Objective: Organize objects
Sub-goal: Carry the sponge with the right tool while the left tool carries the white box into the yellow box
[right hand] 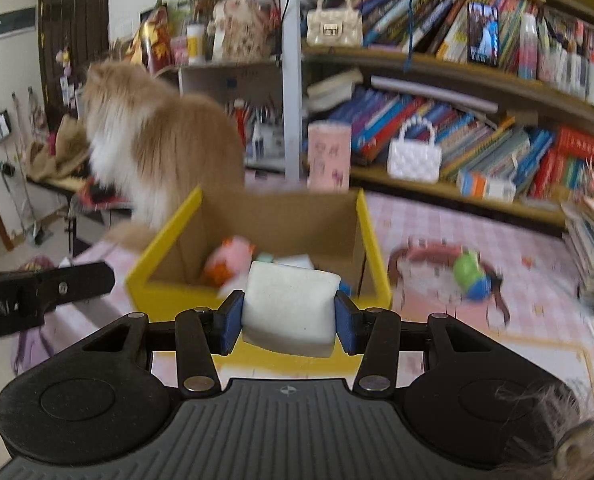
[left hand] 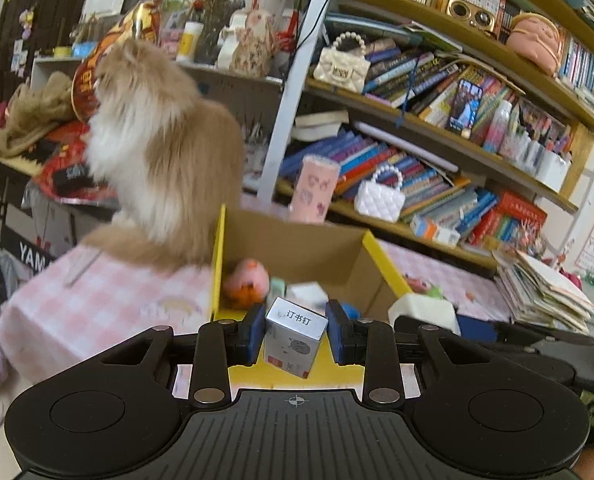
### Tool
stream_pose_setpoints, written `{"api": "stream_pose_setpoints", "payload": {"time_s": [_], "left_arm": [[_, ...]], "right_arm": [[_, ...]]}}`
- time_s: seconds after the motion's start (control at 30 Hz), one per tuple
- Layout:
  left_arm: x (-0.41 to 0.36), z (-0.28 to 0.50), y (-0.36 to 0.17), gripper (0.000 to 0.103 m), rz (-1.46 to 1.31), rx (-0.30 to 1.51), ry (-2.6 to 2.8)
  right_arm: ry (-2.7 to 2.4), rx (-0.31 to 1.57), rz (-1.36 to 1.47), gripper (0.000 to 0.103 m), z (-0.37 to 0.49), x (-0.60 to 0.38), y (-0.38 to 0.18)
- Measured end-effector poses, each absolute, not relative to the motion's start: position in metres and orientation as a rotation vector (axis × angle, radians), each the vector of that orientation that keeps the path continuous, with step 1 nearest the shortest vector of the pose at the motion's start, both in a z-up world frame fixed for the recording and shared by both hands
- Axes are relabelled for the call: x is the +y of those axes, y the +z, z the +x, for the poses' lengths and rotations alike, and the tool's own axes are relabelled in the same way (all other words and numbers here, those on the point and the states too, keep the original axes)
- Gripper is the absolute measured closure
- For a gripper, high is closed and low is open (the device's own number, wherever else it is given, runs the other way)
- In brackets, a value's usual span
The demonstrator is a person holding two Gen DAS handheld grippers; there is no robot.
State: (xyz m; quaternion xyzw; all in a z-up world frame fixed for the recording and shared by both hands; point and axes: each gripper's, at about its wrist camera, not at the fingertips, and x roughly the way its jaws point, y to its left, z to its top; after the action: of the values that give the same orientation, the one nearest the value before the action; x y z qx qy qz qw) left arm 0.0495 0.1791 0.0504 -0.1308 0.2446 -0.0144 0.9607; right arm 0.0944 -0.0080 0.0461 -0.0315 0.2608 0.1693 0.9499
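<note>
An open cardboard box with yellow outer walls (left hand: 381, 256) (right hand: 371, 236) stands on the pink checked table. Inside lie a pink and orange plush toy (left hand: 247, 280) (right hand: 229, 260) and some small pale items. My left gripper (left hand: 295, 332) is shut on a small silver staples box (left hand: 293, 334) and holds it over the box's near edge. My right gripper (right hand: 289, 320) is shut on a white sponge block (right hand: 289, 308), also just in front of the box. The sponge block also shows at the right of the left wrist view (left hand: 423, 310).
A fluffy tan and white cat (left hand: 157, 148) (right hand: 153, 144) sits on the table just left of the box. A green and blue ball toy (right hand: 471, 276) and a brown collar (right hand: 425, 254) lie right of it. Bookshelves (right hand: 457, 68) and a pink cup (right hand: 329, 156) stand behind.
</note>
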Motion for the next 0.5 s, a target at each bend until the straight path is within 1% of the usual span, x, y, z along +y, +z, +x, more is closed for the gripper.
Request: {"api": "stream_pose_setpoints", "payload": {"time_s": [0.1,0.2,0.33,0.5], "left_arm": [[0.178,0.072,0.051,0.072,-0.263,0.493,-0.017],[0.176,0.096,0.046,0.072,-0.281,0.507,-0.004],[0.174,0.132,0.034,0.072,-0.281,0.542,0.019],[0.172,0.179,0.02,0.072,-0.263,0.597,0.071]], "right_arm": [[0.347,0.511,-0.082,0.059,0.122,-0.003,0.05],[0.357,0.531,-0.1,0.059,0.148,0.001,0.045],[0.373,0.569,-0.146,0.059,0.185,0.007,0.028],[0.435,0.614,-0.282,0.059,0.229,0.024,0.001]]}}
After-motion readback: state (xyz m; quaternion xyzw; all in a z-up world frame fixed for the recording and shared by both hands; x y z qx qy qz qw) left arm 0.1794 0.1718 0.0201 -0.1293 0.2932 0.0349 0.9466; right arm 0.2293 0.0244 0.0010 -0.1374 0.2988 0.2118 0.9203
